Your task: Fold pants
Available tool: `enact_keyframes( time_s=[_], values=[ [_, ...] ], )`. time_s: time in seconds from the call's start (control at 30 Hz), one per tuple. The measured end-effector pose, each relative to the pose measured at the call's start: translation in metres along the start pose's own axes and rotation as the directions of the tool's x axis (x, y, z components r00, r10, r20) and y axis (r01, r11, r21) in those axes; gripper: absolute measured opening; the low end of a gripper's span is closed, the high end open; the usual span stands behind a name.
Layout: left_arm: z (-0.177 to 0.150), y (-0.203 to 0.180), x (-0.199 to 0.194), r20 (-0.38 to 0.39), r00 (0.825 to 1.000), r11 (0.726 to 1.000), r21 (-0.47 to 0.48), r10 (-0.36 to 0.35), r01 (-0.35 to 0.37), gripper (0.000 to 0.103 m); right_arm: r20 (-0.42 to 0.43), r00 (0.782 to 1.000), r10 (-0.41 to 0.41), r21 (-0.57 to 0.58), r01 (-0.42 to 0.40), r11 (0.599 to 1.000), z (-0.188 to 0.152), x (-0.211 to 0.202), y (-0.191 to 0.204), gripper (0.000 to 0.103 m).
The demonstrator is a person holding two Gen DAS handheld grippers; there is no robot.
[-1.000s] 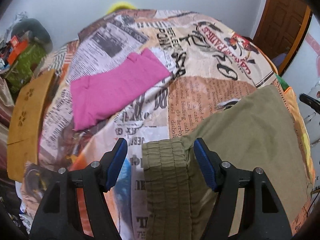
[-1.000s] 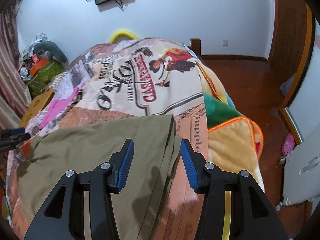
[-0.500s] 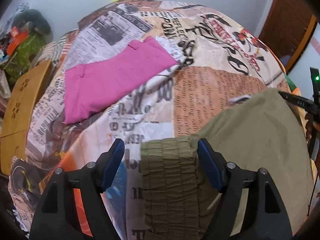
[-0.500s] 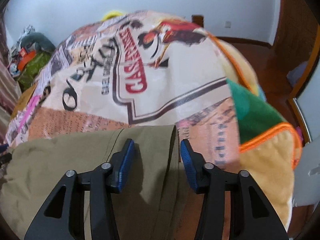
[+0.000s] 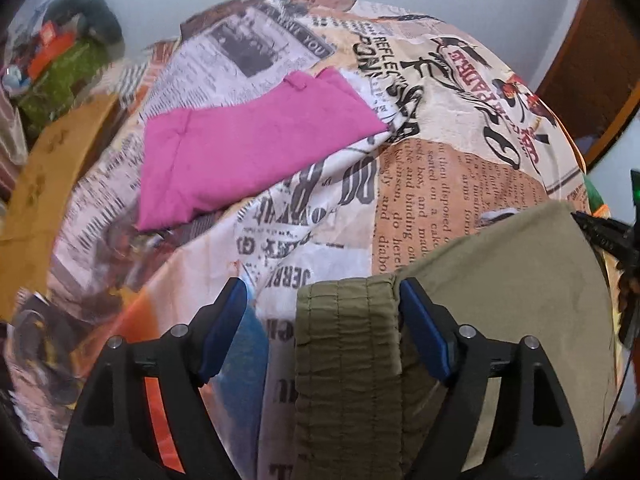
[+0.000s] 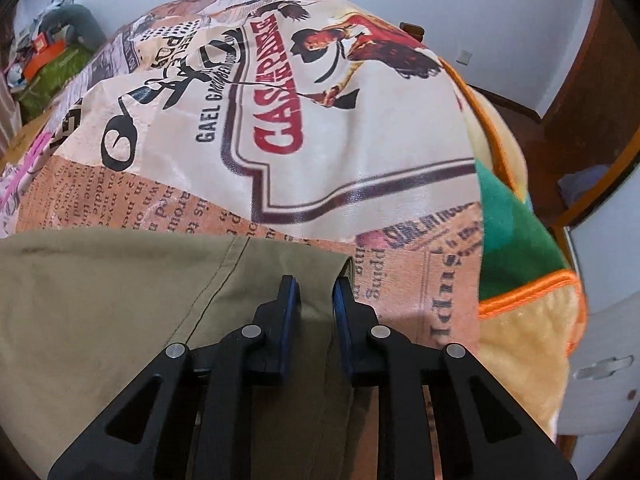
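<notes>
The olive pants (image 5: 500,300) lie spread flat on the bed (image 5: 432,184), on its newspaper-print cover, at the near edge below both sets of tongs. The left tongs (image 5: 322,300) stand wide apart, with the gathered elastic waistband (image 5: 344,340) lying between the two blue pads; the right pad sits just at the waistband's edge and the left pad is well clear of the cloth, over bare cover. The right tongs (image 6: 316,296) are drawn narrow at the opposite end of the pants (image 6: 120,300), the two pads close on either side of the cloth near the hem corner; whether they actually pinch a fold I cannot tell.

A second ago the right tongs were spread wide over that hem; they have since closed in to a slim gap and dropped closer to the bed. The left tongs have kept the same wide spread over the waistband, with only a slight shift of view.

The pants are dull olive-khaki, smooth across the legs, with a stitched seam running along one leg and tight vertical ribbing at the waist. Beyond them, toward the far left of the bed, lies a folded pink garment (image 5: 248,152), well apart from the pants.
</notes>
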State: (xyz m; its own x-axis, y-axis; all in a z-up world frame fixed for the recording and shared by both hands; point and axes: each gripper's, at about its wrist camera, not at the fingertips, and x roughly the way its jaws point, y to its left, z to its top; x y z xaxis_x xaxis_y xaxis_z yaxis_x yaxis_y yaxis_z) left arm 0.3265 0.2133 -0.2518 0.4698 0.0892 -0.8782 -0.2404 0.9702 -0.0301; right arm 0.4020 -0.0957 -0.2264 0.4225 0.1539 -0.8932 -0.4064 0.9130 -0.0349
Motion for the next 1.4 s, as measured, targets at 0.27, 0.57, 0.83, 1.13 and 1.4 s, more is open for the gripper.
enact_keyframes(
  time_s=[0.27, 0.57, 0.83, 1.13, 1.4],
  values=[
    [0.003, -0.026, -0.054, 0.112, 0.994, 0.994, 0.109, -0.006, -0.006, 0.079, 0.084, 0.987, 0.137, -0.04, -0.134, 0.99, -0.005, -0.065, 0.028, 0.022],
    [0.006, -0.073, -0.037, 0.01, 0.994, 0.984, 0.144, -0.107, 0.104, 0.079, 0.084, 0.954, 0.286, -0.134, -0.274, 0.952, 0.001, -0.081, 0.101, 0.049],
    [-0.021, -0.1, -0.001, -0.109, 0.993, 0.974, 0.212, -0.054, 0.077, 0.079, -0.122, 0.951, 0.284, -0.159, -0.301, 0.94, -0.031, -0.039, 0.125, 0.053],
    [-0.05, -0.102, -0.025, -0.061, 0.998, 0.969, 0.245, -0.012, 0.027, 0.08, -0.104, 0.952, 0.288, -0.167, -0.302, 0.938, -0.067, -0.062, 0.11, 0.061],
    [-0.081, -0.098, -0.053, -0.037, 0.999, 0.973, 0.231, -0.01, 0.018, 0.082, -0.061, 0.964, 0.26, -0.171, -0.267, 0.948, -0.104, -0.09, 0.103, 0.061]
  ],
)
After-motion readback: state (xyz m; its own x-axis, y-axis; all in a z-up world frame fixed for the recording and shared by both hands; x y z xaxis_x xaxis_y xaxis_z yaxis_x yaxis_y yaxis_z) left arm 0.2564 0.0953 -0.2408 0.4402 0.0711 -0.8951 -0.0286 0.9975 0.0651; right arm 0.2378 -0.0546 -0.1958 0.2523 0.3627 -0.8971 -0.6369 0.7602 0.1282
